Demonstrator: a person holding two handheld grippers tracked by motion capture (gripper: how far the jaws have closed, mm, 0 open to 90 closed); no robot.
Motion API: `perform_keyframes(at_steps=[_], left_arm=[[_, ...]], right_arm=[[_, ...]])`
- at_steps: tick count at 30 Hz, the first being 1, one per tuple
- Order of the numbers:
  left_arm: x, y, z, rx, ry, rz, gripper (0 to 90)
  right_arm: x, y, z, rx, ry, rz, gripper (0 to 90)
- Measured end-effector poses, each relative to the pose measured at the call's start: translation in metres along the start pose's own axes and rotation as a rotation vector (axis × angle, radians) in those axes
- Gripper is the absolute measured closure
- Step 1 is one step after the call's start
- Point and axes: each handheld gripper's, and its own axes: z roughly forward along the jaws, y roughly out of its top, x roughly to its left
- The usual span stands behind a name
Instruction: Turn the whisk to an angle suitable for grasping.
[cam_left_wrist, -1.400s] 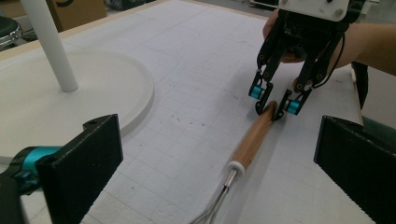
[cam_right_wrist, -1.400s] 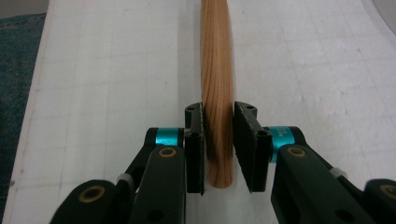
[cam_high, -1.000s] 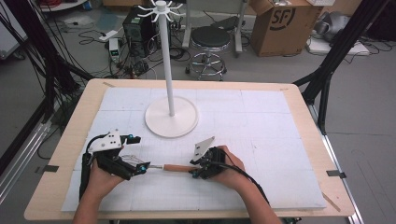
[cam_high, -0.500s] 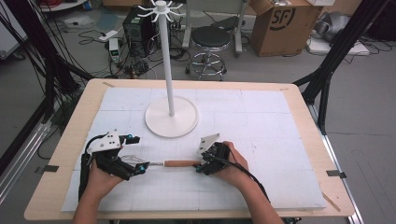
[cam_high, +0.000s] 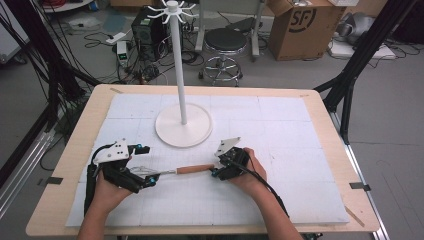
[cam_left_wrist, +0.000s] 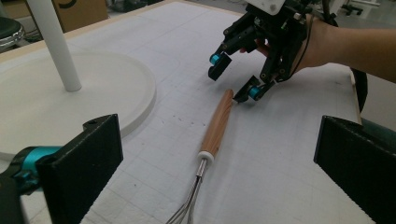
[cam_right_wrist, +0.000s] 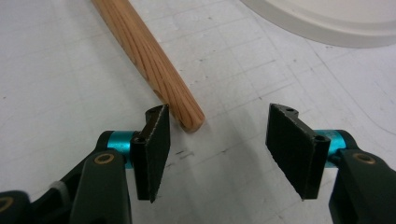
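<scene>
Jaws of the right tool (cam_right_wrist: 217, 149) stand apart, having just been opening, and nothing is pressed between them. In the right gripper view the rounded end of the whisk (cam_right_wrist: 154, 58) handle lies just at the tip of one jaw, beside the gap rather than inside it. From the left gripper view the same tool (cam_left_wrist: 236, 77) hovers at the far end of the wooden handle, its lower jaw tip touching or almost touching the wood; which of the two I cannot tell.

The left tool (cam_left_wrist: 217, 163) is open wide, its two black jaws framing the whisk (cam_left_wrist: 215, 128) with clear space on both sides. The wire end of the whisk points toward this tool and runs out of the bottom of that view.

Seen from above, the whisk (cam_high: 185, 170) lies flat on the white mat (cam_high: 280, 200) that covers the bench (cam_high: 65, 165), between the left tool (cam_high: 147, 181) and the right tool (cam_high: 216, 172), with the wires at the left and the handle at the right. Behind it, near the middle of the mat, stands a white stand (cam_high: 184, 131) with a round base and a tall pole.
</scene>
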Motion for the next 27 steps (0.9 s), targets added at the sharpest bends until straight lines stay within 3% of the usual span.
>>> perform_keyframes(at_steps=[4, 5, 7, 10, 14, 15, 21, 27], left_arm=[[0.0, 0.0, 0.0, 0.004, -0.002, 0.0, 1.8], [0.001, 0.0, 0.0, 0.005, -0.003, 0.003, 1.8], [0.001, -0.001, 0.0, 0.001, 0.001, -0.006, 1.8], [0.001, -0.001, 0.0, 0.005, -0.005, -0.006, 1.7], [0.001, -0.001, -0.001, 0.005, -0.003, -0.004, 1.8], [0.001, -0.001, -0.001, 0.003, -0.003, -0.003, 1.7], [0.001, -0.001, -0.001, 0.003, 0.002, -0.007, 1.7], [0.0, -0.001, -0.001, 0.003, 0.002, -0.004, 1.7]], right_arm=[[-0.002, -0.001, -0.001, -0.008, 0.001, 0.021, 36.4], [-0.004, -0.002, -0.004, -0.041, 0.053, 0.034, 34.1], [-0.004, -0.002, -0.007, -0.048, 0.064, 0.038, 33.1], [-0.008, -0.005, -0.022, -0.116, 0.105, 0.074, 30.8], [-0.01, -0.01, -0.038, -0.151, 0.106, 0.093, 28.0], [-0.01, -0.015, -0.049, -0.179, 0.115, 0.094, 27.6], [-0.011, -0.036, -0.078, -0.263, 0.091, 0.108, 20.9], [-0.009, -0.06, -0.102, -0.306, 0.052, 0.141, 14.6]])
